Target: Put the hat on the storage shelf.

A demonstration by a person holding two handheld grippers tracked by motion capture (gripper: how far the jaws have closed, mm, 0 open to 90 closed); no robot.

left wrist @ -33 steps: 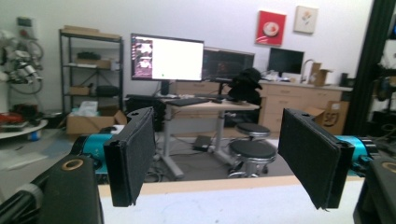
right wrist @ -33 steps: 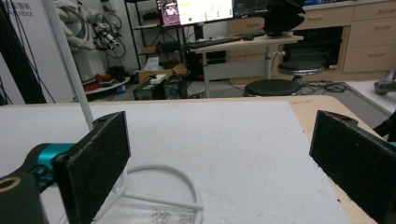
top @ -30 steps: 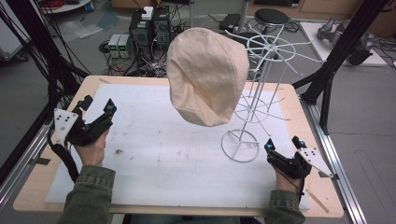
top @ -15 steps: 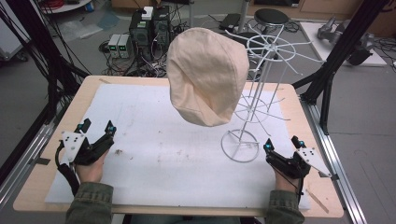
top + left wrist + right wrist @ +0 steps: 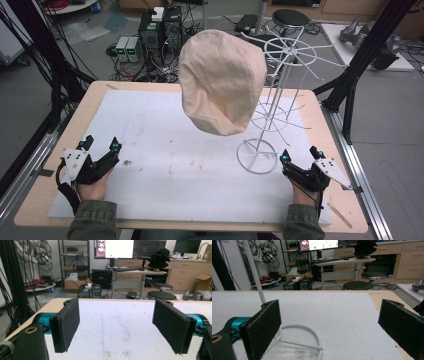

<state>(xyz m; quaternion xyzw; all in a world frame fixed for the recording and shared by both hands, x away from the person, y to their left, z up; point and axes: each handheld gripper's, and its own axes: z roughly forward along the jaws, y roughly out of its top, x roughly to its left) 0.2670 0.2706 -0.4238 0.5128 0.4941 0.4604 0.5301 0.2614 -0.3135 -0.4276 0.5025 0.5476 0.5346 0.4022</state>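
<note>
- Black foam pads line the jaws of the left gripper, which rests near the front-left corner of the white foam sheet; its jaws stand wide and have just been opening, with nothing between them but bare sheet, as the left gripper view confirms.
- Black too is the right gripper, low near the front-right corner of the sheet, jaws spread wide and empty; in the right gripper view the stand's base ring lies just ahead and to its left.
- The white wire hat stand rises from a round base ring just beside the right gripper, towards the sheet's middle; the right hand is by far the nearer one.
- The cream fabric cap hangs on the stand's left side, high above the sheet, its long axis running roughly top to bottom with a slight tilt. It lies up and to the left of the right gripper, and up and to the right, well apart, from the left gripper.
- Any reach for the cap, I judge, has to go upward and inward from either side.
- Count: two grippers, one cap, one stand, one sheet on one wooden table.
</note>
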